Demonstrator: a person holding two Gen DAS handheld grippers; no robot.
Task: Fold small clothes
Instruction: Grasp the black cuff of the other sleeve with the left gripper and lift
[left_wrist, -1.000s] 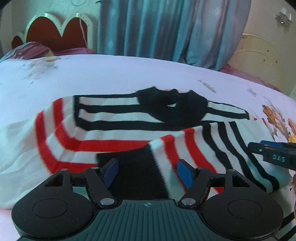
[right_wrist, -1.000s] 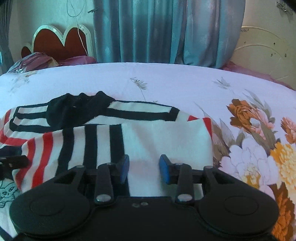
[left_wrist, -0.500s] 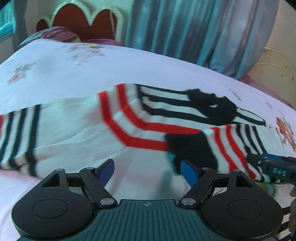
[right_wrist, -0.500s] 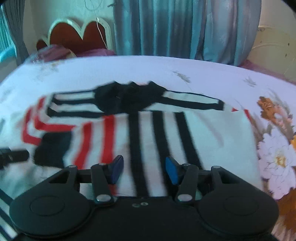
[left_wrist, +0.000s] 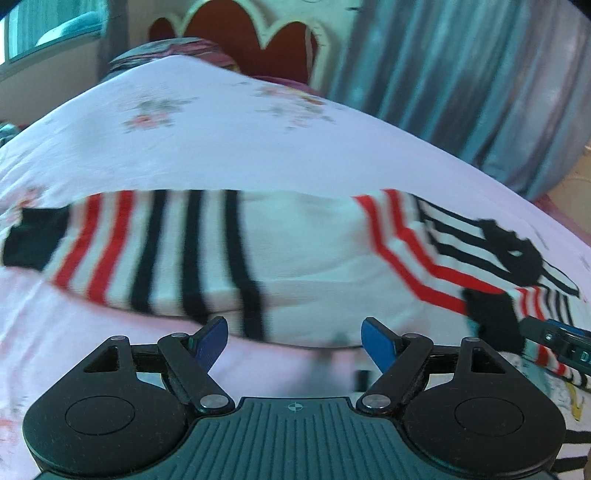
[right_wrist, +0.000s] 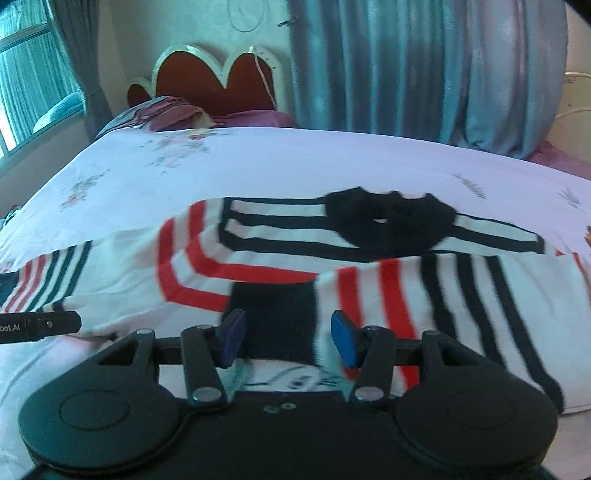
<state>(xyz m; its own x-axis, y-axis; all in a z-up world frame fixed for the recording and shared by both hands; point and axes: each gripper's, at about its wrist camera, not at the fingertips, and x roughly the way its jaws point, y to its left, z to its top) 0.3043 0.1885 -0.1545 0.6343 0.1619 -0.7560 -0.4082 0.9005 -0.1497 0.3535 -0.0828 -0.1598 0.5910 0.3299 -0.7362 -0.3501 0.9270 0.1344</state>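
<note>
A white sweater with black and red stripes (right_wrist: 280, 236) lies flat on the bed, black collar (right_wrist: 388, 221) at the far side. One sleeve is folded across the body, its black cuff (right_wrist: 273, 317) lying just ahead of my right gripper (right_wrist: 289, 341), which is open and grips nothing. The other sleeve (left_wrist: 159, 251) stretches out to the left and ends in a black cuff (left_wrist: 33, 240). My left gripper (left_wrist: 295, 341) hovers open at that sleeve's near edge, with only pink sheet and the sleeve's hem between its pads. Each gripper's tip shows at the edge of the other's view.
The floral pink-white bedsheet (right_wrist: 258, 162) spreads beyond the sweater. A red scalloped headboard (right_wrist: 221, 81) and purple pillows (right_wrist: 162, 114) stand at the far end, blue curtains (right_wrist: 424, 70) behind. A white printed cloth (right_wrist: 288, 378) shows below the cuff. A window (right_wrist: 33, 81) is at the left.
Both grippers have swept left over the sweater, the left from the folded sleeve to the outstretched one, the right from the plain white part to the folded sleeve's cuff. Both jaws stand a little wider.
</note>
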